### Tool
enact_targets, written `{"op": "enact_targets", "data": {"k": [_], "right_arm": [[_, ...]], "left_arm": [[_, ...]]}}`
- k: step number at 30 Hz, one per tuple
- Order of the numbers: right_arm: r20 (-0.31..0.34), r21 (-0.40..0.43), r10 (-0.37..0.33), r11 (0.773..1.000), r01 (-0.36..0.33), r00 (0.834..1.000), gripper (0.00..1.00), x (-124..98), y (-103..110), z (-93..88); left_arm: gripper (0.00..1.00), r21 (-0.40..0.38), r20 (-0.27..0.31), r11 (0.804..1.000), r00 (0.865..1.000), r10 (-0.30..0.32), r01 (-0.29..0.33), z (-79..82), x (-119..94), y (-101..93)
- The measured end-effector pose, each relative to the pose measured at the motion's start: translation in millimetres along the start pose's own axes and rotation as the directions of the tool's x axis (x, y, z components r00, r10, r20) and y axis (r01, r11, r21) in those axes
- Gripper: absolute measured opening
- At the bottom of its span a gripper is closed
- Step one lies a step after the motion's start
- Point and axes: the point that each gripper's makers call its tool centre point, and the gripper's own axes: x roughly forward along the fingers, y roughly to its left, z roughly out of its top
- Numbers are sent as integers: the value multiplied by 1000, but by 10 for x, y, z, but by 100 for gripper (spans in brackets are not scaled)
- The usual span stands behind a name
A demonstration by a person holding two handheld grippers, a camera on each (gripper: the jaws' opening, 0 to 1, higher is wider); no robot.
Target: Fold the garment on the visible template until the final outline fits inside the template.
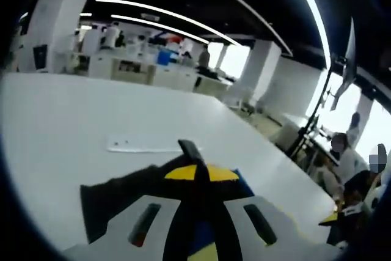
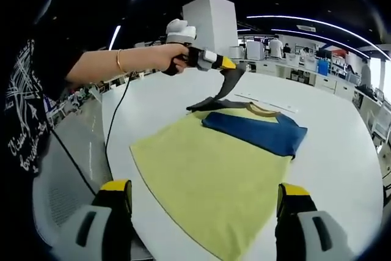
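1. T-shirt (image 2: 214, 175), yellow body with blue shoulder panel and dark sleeves, lies flat on the white bench (image 2: 342, 157), neck end away from the right claw.
2. Left claw (image 2: 229, 84), held in a person's hand (image 2: 174, 59), grips the shirt's dark far sleeve (image 2: 211, 103) and holds it lifted off the bench; the cloth hangs taut from the claw tip down to the shirt's shoulder.
3. In the left gripper view the left claw's jaws are pressed together on dark cloth (image 1: 122, 197); yellow and blue shirt fabric sits just beneath.
4. Right claw (image 2: 204, 200) hovers at the shirt's hem end, jaws wide apart, nothing between them; hem corner lies between the two yellow-tipped jaws.
5. A thin white strip (image 2: 269, 103) lies on the bench just beyond the shirt's collar, possibly a ruler or marker; too small to tell.
6. No template outline can be made out under the shirt.
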Motion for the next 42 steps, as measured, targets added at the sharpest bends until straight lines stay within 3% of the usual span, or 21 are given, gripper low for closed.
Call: {"op": "enact_targets", "data": {"k": [16,24,30,42], "right_arm": [[-10,0,-7,1000,7,1000,99,-8,-25,-44],[-10,6,1,1000,-1,1000,99,9,-17,-70],[-4,23,0,1000,0,1000,99,10,-13,-101],[-23,52,1,999,0,1000,99,-8,-49,-268]], "left_arm": [[1,-19,-8,999,999,-50,50,-63,120,-303],[1,-25,-12,995,995,-98,98,-163,148,-554],[1,-46,-50,992,992,-116,114,-426,248,-701],[1,-21,-147,991,980,-136,134,-903,497,-792]]}}
